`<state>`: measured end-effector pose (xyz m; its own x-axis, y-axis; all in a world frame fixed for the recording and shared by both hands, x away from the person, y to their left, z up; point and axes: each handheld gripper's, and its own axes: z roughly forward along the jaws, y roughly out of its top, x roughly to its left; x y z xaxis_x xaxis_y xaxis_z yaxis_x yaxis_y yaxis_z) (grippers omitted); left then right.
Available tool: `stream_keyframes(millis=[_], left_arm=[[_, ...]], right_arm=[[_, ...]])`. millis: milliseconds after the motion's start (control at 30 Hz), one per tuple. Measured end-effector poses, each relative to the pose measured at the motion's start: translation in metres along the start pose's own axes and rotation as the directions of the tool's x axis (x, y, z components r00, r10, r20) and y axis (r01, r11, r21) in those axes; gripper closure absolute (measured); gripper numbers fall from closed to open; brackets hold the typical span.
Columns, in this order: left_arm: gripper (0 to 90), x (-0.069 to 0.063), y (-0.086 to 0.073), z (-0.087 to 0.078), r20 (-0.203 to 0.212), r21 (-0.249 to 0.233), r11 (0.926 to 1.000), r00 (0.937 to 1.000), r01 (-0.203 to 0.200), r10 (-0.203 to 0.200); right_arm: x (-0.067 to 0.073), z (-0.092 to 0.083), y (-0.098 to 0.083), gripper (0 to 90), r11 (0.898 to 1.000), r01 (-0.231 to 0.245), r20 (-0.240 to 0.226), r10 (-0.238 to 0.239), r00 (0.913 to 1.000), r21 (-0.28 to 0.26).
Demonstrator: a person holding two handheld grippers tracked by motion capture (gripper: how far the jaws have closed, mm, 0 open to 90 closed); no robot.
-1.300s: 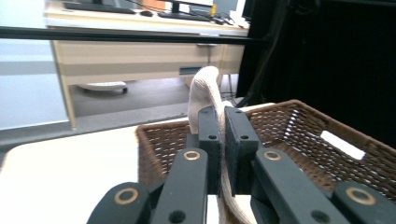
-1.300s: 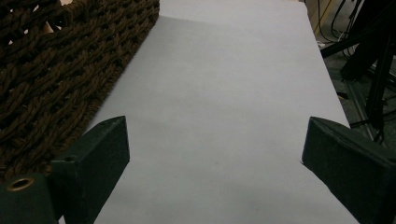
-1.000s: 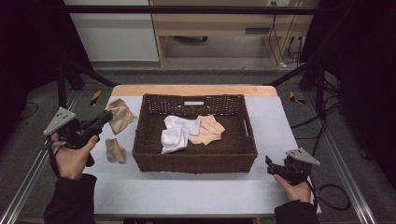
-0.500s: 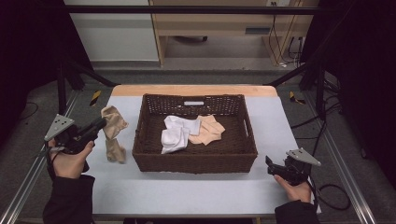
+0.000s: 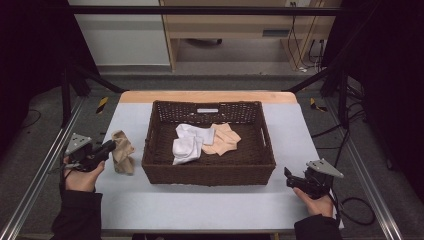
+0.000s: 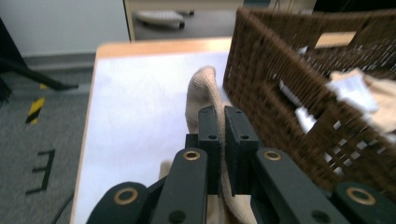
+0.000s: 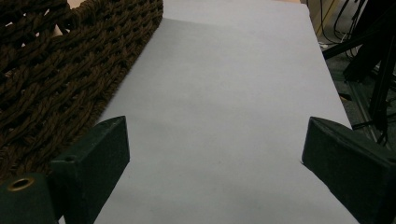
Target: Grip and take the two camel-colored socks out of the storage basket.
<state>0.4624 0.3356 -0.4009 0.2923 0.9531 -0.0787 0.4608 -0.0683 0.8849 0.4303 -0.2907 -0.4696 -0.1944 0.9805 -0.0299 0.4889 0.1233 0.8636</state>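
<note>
One beige knitted sock [image 5: 122,158] pinched in left tongs [image 5: 107,148] could snag the dark woven wicker basket [image 5: 150,150] at frame centre; right tongs [image 7: 212,154] spread, idle.

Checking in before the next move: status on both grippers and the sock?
Left gripper shut on beige sock, left of wicker basket. Right gripper open, empty, over table. Nothing in the way.

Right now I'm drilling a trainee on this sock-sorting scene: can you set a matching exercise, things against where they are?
Things:
1. beige sock
2. white socks
3. right gripper
4. wicker basket

Places:
a. inside the basket
b. middle of the table
c. pinched in the left gripper's jaws, beside the basket
d. open, at the basket's near right corner

Pairs: 1-c, 2-a, 3-d, 4-b
</note>
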Motion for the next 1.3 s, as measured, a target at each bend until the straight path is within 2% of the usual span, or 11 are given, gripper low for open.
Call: stream_keyframes(millis=[67,100,133,433,533,633,667,767,933,1100,1300], left_arm=[[85.0,0.0,-0.008,0.009,0.003,0.035,0.9994,1.0,-0.002,0.002],[85.0,0.0,-0.008,0.009,0.003,0.035,0.9994,1.0,-0.002,0.002],[84.9,0.0,-0.013,0.015,0.002,0.065,0.9978,0.9999,-0.012,0.012],[83.6,-0.001,-0.027,0.031,0.01,0.133,0.9909,0.9998,-0.02,0.019],[76.5,-0.002,-0.032,0.034,-0.003,0.148,0.9882,0.9991,-0.041,0.042],[71.8,-0.002,-0.033,0.035,-0.006,0.151,0.9877,0.999,-0.042,0.043],[66.5,-0.003,-0.035,0.035,-0.013,0.155,0.9869,0.9988,-0.046,0.048],[55.7,-0.004,-0.036,0.035,-0.012,0.152,0.9873,0.9987,-0.048,0.05],[41.4,-0.008,-0.037,0.026,-0.03,0.11,0.9922,0.9976,-0.059,0.062],[35.9,-0.007,-0.04,0.012,-0.039,0.076,0.9958,0.9978,-0.051,0.054],[31.5,-0.004,-0.048,0.001,-0.023,0.047,0.9983,0.9991,-0.034,0.035]], right_arm=[[0.0,0.0,0.0,7.8,1.0,0.001,0.0,-0.001,1.0,0.001],[0.0,0.0,0.0,7.8,1.0,0.001,0.0,-0.001,1.0,0.001],[0.0,0.0,0.0,7.8,1.0,0.001,-0.002,-0.001,1.0,0.004],[0.0,0.001,0.0,7.8,1.0,0.002,-0.003,-0.002,1.0,0.006],[0.0,0.0,0.0,7.7,1.0,0.0,-0.002,0.0,1.0,0.006],[0.0,0.0,0.0,7.7,1.0,0.003,-0.002,-0.003,1.0,0.004],[0.0,0.0,0.0,7.7,1.0,0.007,0.001,-0.007,1.0,0.006],[0.0,0.0,0.0,7.7,1.0,0.007,0.001,-0.007,1.0,0.004],[-0.001,-0.002,0.0,7.6,1.0,0.002,0.006,-0.002,1.0,-0.007],[-0.001,-0.002,0.0,7.3,1.0,-0.005,0.007,0.005,1.0,-0.008],[-0.001,-0.002,0.0,6.6,1.0,-0.009,0.006,0.009,0.9999,0.0]])
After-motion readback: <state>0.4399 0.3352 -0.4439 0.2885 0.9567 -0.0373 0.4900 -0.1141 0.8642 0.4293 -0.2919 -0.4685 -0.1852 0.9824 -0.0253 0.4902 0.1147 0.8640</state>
